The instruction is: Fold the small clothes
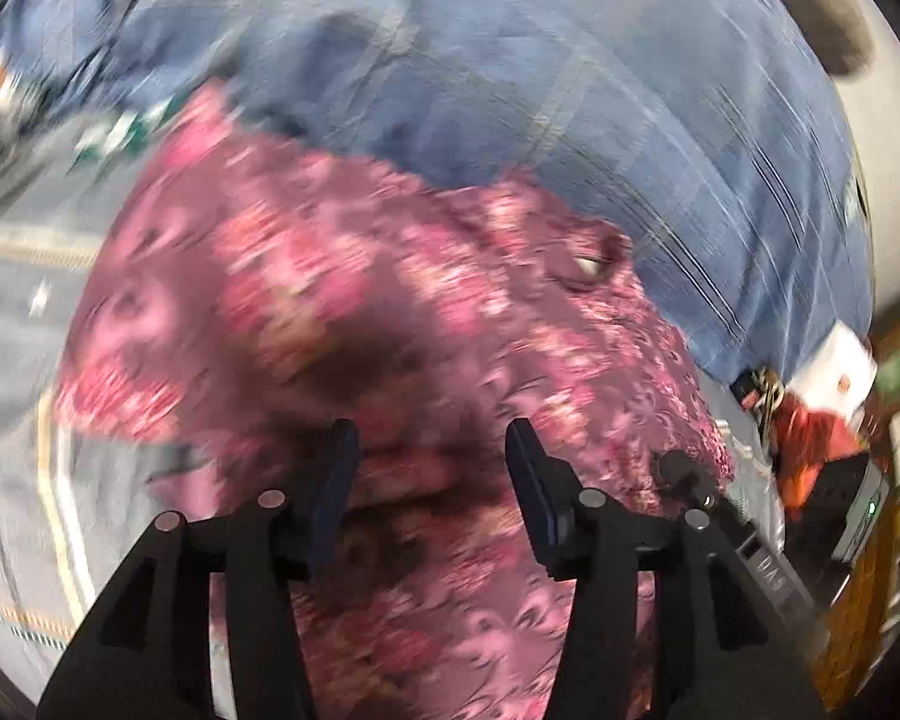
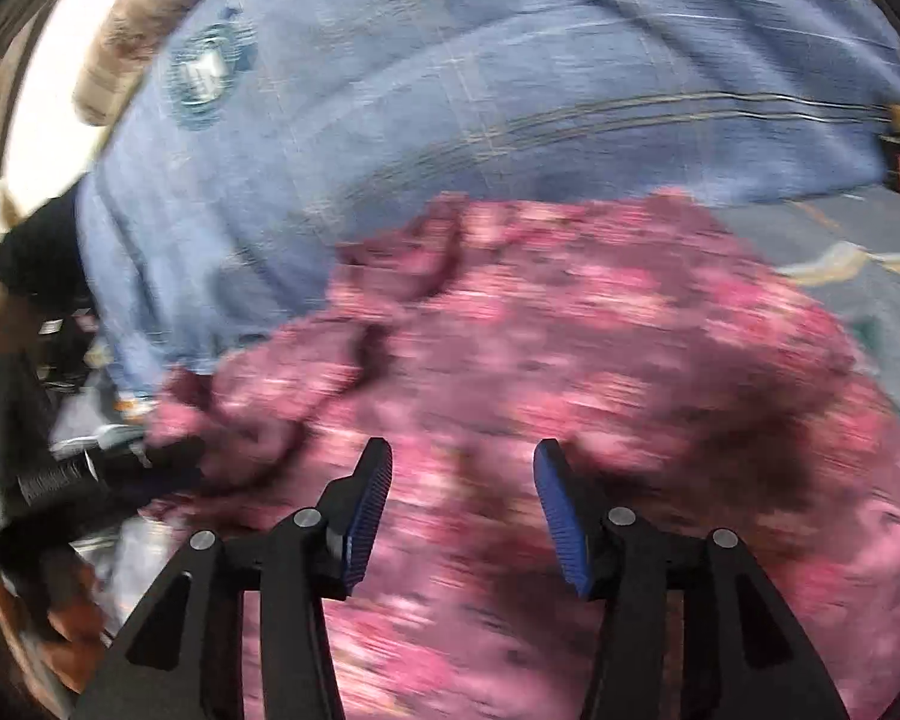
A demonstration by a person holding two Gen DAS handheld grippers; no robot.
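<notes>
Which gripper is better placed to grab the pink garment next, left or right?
Hedged: left. The left gripper is open over the pink floral garment, whose edge shows close on its left. The right gripper, also open, faces mid-cloth. Both views are blurred.

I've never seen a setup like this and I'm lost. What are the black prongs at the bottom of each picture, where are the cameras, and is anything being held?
A person holds a two-finger gripper in each hand, each carrying a wide-angle camera that looks along its fingers. One picture is from the left gripper, the other from the right gripper. The prongs are their fingers, tipped with blue pads. Both look down on a pink patterned garment lying partly over a larger blue striped cloth. Both grippers are open, with nothing pinched; the garment lies below them. The pictures are blurred.
</notes>
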